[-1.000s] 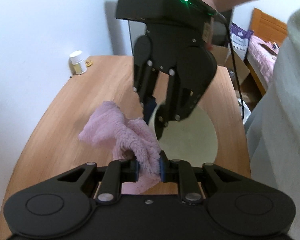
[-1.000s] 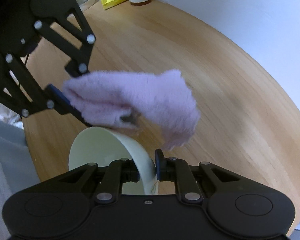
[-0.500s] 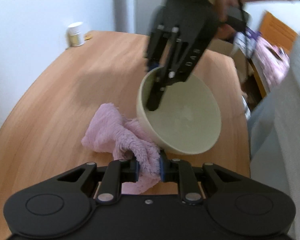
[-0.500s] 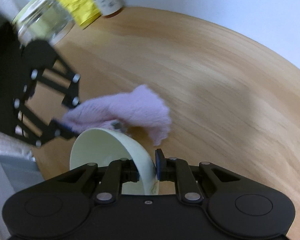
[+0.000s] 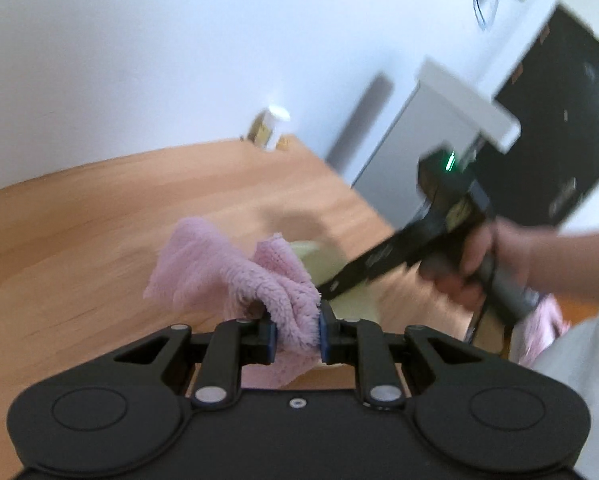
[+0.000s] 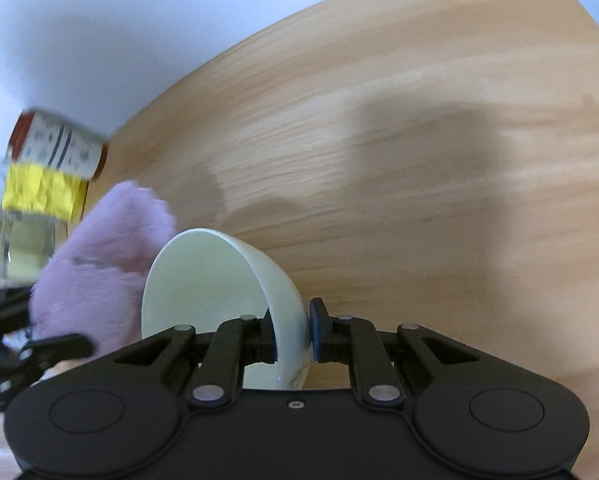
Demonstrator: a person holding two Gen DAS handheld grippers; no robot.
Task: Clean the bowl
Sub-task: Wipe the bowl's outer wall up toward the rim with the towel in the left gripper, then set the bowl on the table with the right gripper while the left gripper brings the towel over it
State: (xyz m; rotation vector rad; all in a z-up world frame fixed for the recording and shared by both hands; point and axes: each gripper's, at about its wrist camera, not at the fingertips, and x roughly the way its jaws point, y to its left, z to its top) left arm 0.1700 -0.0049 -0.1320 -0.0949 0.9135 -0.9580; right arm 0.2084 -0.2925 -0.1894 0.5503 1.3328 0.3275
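The right gripper pinches only the tilted bowl rim (a thin hold); the left gripper, clamping the pink cloth, could lever it loose.

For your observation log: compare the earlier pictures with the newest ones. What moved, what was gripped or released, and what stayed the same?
The right claw rolled, tipping the bowl so its opening now faces the pink cloth; the left claw rolled too, bringing the cloth beside the bowl's opening. Nothing was taken hold of or let go. Unchanged: right claw clamped on the bowl's rim, left on the cloth, both above the wooden table.
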